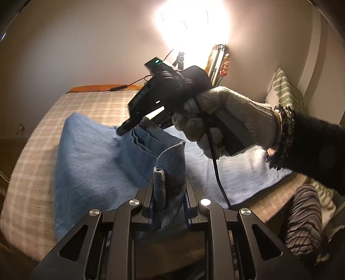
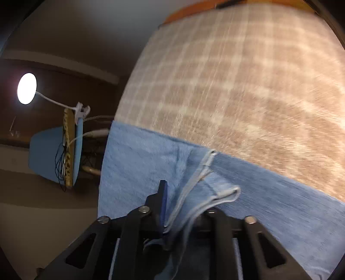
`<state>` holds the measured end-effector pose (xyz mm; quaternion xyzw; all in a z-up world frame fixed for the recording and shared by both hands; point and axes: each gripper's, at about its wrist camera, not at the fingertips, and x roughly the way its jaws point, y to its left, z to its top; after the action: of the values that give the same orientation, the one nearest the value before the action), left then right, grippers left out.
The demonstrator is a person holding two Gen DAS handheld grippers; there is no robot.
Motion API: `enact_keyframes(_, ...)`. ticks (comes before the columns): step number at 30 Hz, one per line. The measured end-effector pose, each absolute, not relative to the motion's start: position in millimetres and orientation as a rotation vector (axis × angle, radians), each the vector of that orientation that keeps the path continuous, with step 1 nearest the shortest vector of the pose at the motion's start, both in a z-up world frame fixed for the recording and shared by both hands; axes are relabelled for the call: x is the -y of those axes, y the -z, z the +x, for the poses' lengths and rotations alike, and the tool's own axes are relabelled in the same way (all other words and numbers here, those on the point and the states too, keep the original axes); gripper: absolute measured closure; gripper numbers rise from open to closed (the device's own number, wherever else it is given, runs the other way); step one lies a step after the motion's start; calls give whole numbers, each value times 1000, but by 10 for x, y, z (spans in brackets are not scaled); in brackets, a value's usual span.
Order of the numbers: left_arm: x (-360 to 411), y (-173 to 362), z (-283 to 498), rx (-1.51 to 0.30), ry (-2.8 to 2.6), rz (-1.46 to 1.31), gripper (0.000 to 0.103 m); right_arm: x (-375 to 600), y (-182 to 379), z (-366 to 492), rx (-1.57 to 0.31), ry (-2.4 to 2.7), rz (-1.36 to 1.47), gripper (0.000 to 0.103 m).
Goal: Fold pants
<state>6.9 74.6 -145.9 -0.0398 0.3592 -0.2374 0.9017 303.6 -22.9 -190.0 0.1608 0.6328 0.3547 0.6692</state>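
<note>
It was a bedroom in a home. A bed [image 1: 36, 133] with a beige plaid cover filled most of both views, and green-and-white patterned pillows [image 1: 284, 90] leaned against the plain wall at its right side. A bright lamp [image 1: 192, 19] glared against the wall beyond the bed, beside a small tripod [image 1: 180, 59]. In the right wrist view a blue chair [image 2: 46, 153] stood on the floor next to the bed, with a round clip-on light [image 2: 27, 88] fixed to its back.
</note>
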Motion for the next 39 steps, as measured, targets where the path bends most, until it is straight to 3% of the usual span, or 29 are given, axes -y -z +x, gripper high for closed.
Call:
enact_keyframes(16, 624, 1085, 21, -725, 722, -72, 84, 1701, 733, 2664, -1105, -627, 194, 100)
enact_keyframes(30, 2343, 1104, -73, -760, 1002, -16, 84, 3708, 619, 2458, -1063, -410, 242, 100)
enact_keyframes(39, 3035, 1152, -107, -786, 1109, 46, 84, 4633, 699, 2345, -1060, -325, 283, 100)
